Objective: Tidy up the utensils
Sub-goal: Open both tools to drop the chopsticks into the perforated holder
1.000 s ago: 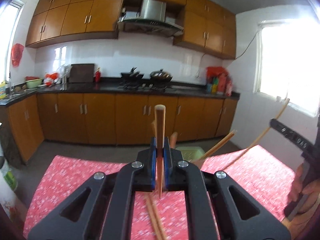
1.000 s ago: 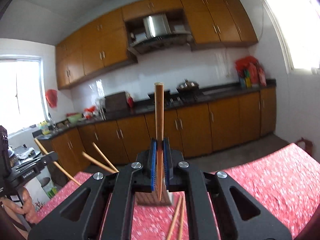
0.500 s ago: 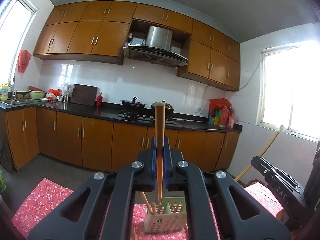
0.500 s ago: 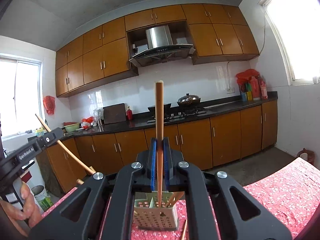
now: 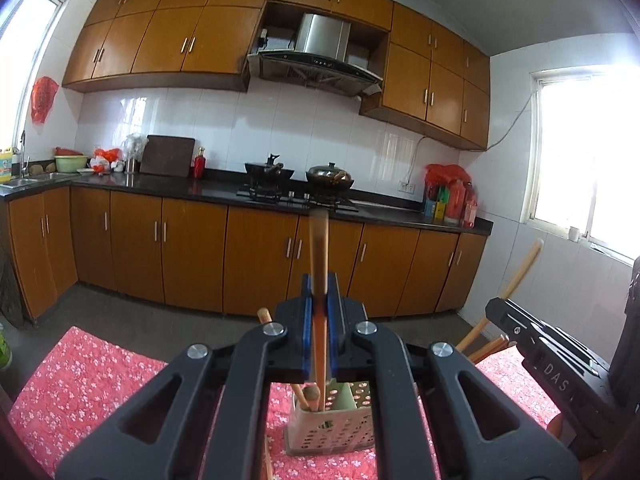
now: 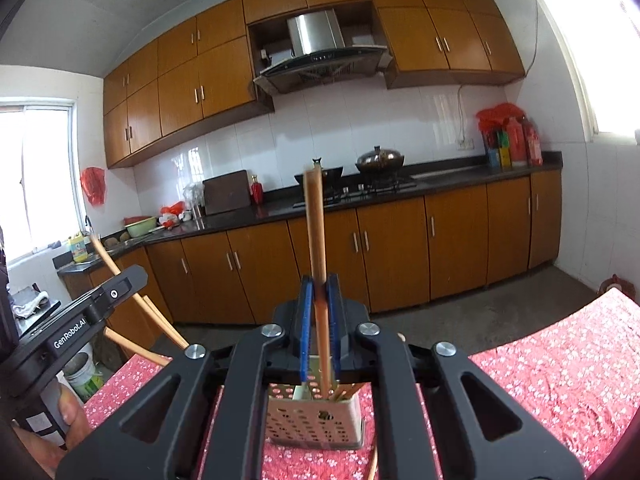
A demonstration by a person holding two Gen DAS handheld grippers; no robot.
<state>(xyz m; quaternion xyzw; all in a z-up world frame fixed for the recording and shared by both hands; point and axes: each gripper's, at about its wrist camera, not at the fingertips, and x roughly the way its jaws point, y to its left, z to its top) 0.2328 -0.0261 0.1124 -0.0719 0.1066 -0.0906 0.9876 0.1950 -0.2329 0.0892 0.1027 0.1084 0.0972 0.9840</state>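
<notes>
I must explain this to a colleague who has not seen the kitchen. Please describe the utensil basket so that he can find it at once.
Look at the table with the red flowered cloth. The utensil basket stands upright on it, just beyond both grippers. It is pale green plastic with perforated walls, and wooden chopsticks stand in it.

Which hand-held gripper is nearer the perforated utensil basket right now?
Too close to call. The left hand-held gripper and the right hand-held gripper each hold a chopstick upright just above the utensil basket, left from its left side, right from its right.
</notes>
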